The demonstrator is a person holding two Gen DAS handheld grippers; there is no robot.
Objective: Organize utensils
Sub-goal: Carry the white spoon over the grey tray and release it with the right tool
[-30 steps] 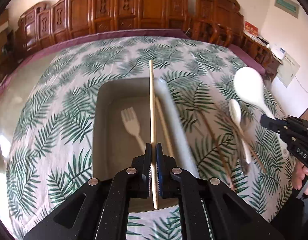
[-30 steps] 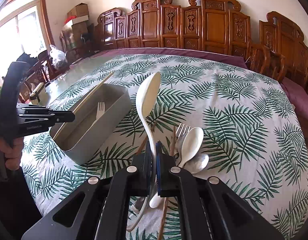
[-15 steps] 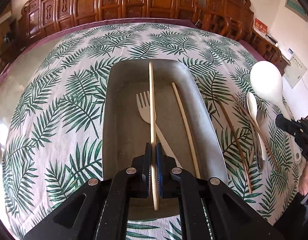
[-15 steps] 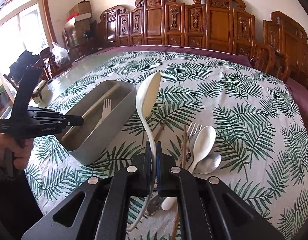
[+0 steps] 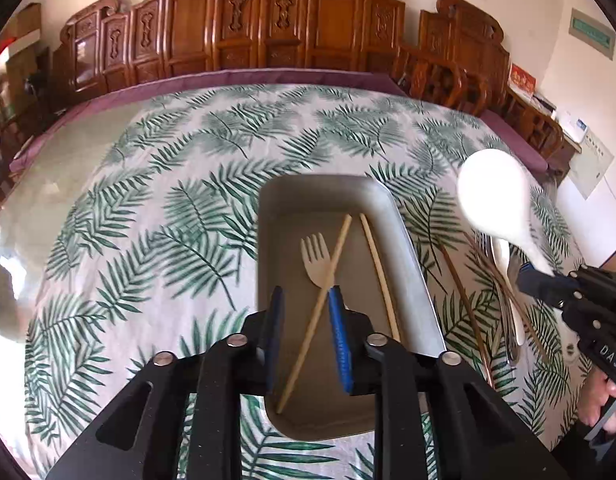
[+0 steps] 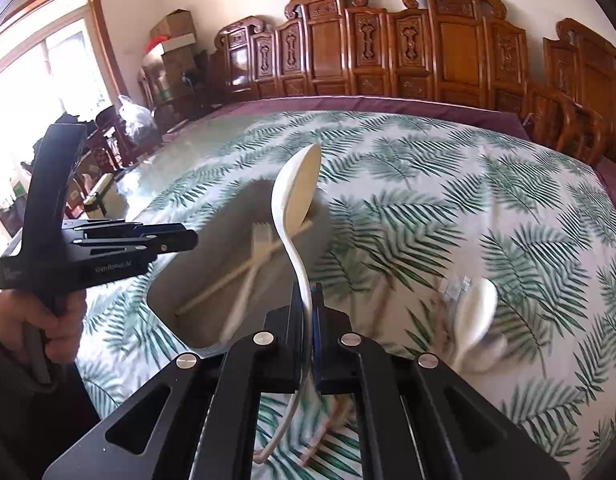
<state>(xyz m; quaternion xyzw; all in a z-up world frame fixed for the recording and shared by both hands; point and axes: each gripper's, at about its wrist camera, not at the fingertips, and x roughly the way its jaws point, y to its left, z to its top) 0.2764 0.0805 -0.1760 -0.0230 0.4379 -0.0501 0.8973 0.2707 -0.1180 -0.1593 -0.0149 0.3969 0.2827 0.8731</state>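
Note:
A grey rectangular tray [image 5: 416,264] sits on the palm-leaf tablecloth. In it lie a wooden fork [image 5: 316,258] and two wooden chopsticks, one [image 5: 320,308] slanting across the fork, one [image 5: 378,272] along the right side. My left gripper [image 5: 305,296] is open and empty, above the tray's near end. My right gripper [image 6: 306,292] is shut on the handle of a large white spoon [image 6: 295,196], held in the air beside the tray; the spoon also shows in the left wrist view [image 5: 496,196].
Right of the tray lies a heap of utensils: a smaller white spoon [image 6: 474,316], a metal spoon, a fork and dark chopsticks [image 5: 464,300]. Carved wooden chairs [image 5: 267,28] line the table's far edge. A window is at the left.
My left gripper has opened and let go of the chopstick, which now lies slanted across the fork in the tray. My right gripper has carried the white spoon toward the tray.

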